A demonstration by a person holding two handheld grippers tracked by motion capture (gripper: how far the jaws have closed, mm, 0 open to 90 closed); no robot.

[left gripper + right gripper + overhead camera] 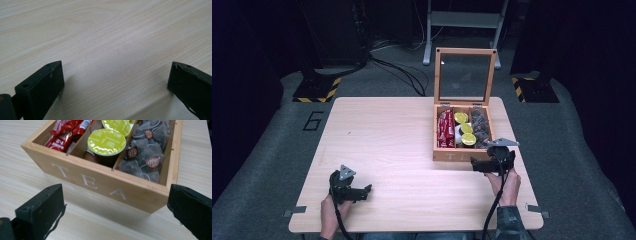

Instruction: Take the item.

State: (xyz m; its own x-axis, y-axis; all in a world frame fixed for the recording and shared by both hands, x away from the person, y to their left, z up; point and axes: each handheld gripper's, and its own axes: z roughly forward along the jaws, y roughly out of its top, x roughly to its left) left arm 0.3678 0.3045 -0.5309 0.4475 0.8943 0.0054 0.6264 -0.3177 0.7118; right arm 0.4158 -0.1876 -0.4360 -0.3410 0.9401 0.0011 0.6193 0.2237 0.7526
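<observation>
Tea box lid up, right claw spread beside

I count one wooden tea box on one table, its one glass-paned lid standing open. The box has three compartments. In the middle one I see three yellow-lidded capsules. The left one holds red sachets, several, too tightly packed for me to number. The right one holds a heap of clear pyramid tea bags; I can't count them exactly. I have two grippers: left gripper and right gripper, each with two jaws.
</observation>
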